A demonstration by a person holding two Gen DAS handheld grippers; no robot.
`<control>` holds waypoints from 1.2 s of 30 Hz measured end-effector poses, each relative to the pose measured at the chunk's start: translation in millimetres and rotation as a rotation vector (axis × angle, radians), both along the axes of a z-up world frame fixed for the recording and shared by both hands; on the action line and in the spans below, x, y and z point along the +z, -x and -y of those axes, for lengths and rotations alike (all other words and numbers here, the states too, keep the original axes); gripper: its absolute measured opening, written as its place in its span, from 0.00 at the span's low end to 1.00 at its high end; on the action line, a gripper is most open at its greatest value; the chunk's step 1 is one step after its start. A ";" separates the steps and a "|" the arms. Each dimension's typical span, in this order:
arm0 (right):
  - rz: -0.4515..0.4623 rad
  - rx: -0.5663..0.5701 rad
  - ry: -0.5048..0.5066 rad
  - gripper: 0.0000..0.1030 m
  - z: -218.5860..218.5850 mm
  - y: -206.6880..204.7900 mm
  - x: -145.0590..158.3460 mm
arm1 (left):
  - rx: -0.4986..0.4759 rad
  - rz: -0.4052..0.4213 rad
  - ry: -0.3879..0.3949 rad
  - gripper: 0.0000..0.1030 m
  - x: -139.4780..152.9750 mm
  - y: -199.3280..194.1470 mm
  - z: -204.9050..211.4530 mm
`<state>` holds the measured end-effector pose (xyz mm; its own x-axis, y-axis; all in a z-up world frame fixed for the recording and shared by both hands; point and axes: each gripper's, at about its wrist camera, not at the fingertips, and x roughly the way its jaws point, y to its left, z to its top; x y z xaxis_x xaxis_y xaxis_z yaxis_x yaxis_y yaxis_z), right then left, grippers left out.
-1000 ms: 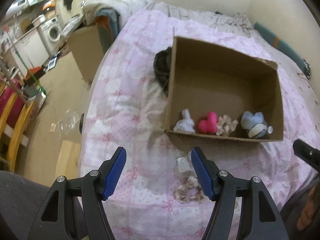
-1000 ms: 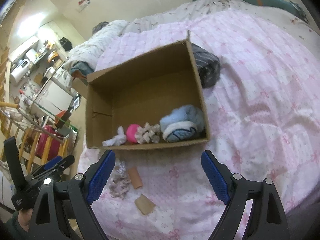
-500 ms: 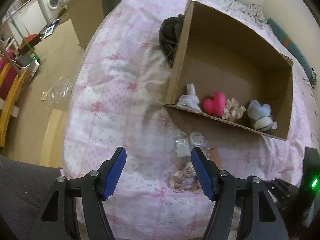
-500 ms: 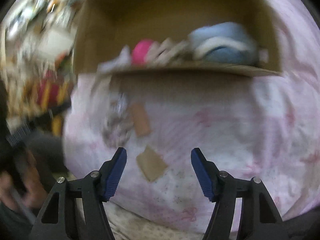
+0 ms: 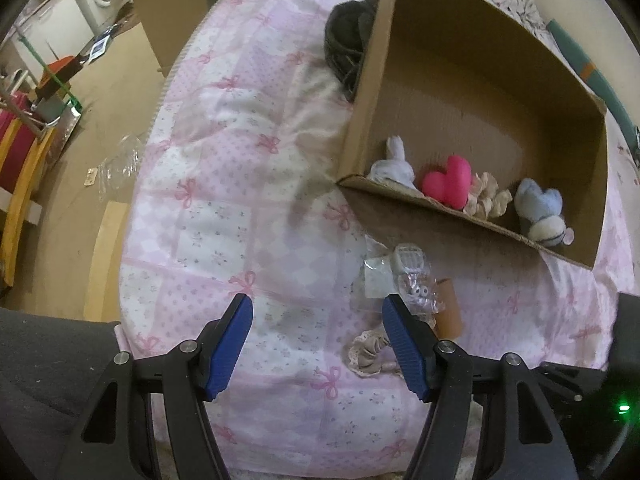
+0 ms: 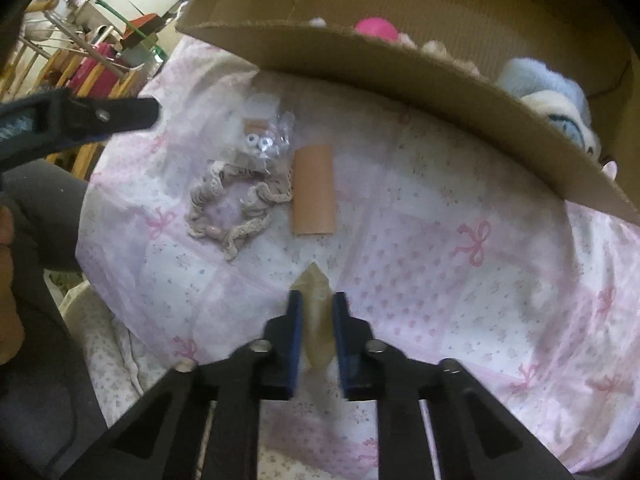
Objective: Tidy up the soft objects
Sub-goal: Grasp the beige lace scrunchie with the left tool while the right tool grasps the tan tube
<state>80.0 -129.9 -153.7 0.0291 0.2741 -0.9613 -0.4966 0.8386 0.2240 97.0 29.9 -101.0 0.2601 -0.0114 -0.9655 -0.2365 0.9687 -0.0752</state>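
The left gripper [image 5: 316,344] is being held open and empty above the pink quilt [image 5: 224,208], with the lace scrunchie [image 5: 370,354] lying just beside its right finger, at about three o'clock from the gap, and partly hidden behind that finger. In the right wrist view the same scrunchie is seen at about eleven o'clock, and the brown pad [image 6: 313,190] is lying just to its right, its long axis running from twelve to six o'clock. The right gripper [image 6: 317,322] is being seen closed on a thin tan piece [image 6: 316,312], whose long axis is also running along the fingers, toward twelve o'clock. The cardboard box [image 6: 400,64] is standing beyond, at twelve to two o'clock, already with the pink heart [image 5: 448,180] and other soft toys inside. The left gripper is judged nearer to the scrunchie. Compared with one second ago, the right jaws, then wide apart, are now being pressed on the tan piece, and both grippers have been lowered toward the quilt.
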 end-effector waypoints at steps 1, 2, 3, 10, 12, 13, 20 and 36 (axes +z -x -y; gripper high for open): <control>0.004 0.000 -0.013 0.11 0.4 -0.6 3.3 | -0.003 -0.001 -0.003 0.63 -1.1 -0.1 0.8; 0.008 -0.004 -0.028 0.10 0.5 -2.6 6.7 | -0.006 -0.003 -0.002 0.63 -1.8 0.1 1.2; 0.017 -0.009 -0.036 0.10 2.0 -2.5 10.5 | -0.007 -0.002 0.004 0.63 -2.1 0.5 1.0; 0.052 -0.143 -0.169 0.10 24.9 -18.2 36.0 | -0.015 -0.010 0.035 0.63 -7.0 1.8 1.8; 0.068 -0.195 -0.172 0.10 35.5 -23.0 40.3 | -0.065 -0.033 0.070 0.63 -14.5 2.1 12.4; 0.072 -0.219 -0.172 0.10 39.1 -24.3 40.0 | -0.096 -0.050 0.080 0.63 -18.5 2.5 19.2; 0.086 -0.319 -0.179 0.10 57.1 -33.9 42.6 | -0.294 -0.134 0.016 0.63 -47.3 3.7 63.8; 0.080 -0.332 -0.174 0.10 59.4 -32.7 37.4 | -0.235 -0.155 0.104 0.10 -51.5 -4.0 41.9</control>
<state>112.8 -189.4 -116.3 0.2166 0.3963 -0.8922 -0.2260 0.9094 0.3491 101.0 -12.0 -152.5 0.0882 -0.1547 -0.9840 -0.0234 0.9873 -0.1573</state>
